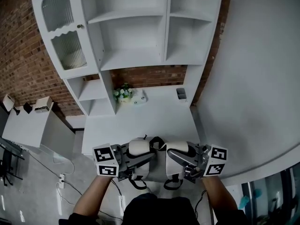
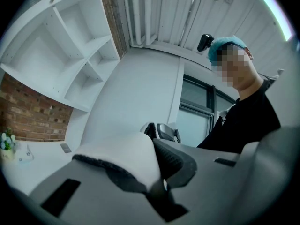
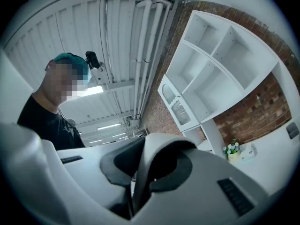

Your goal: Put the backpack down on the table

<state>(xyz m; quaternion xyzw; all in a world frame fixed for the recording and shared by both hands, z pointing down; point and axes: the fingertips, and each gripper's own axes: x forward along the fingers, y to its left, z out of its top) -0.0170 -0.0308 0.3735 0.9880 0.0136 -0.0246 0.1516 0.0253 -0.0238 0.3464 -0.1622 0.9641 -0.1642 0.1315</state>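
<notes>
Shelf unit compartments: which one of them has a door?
The tall one at the far left of the white shelf unit: a door with two ribbed glass panes closes it. The other compartments all stand open-fronted.

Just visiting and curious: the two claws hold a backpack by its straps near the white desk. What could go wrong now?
The left claw and right claw each pinch only a padded strap; one might slip, so the backpack swings or drops. It hangs at the near edge of the desk, so set down there it may tip off. Pushed far back, it could knock the flowers.
</notes>
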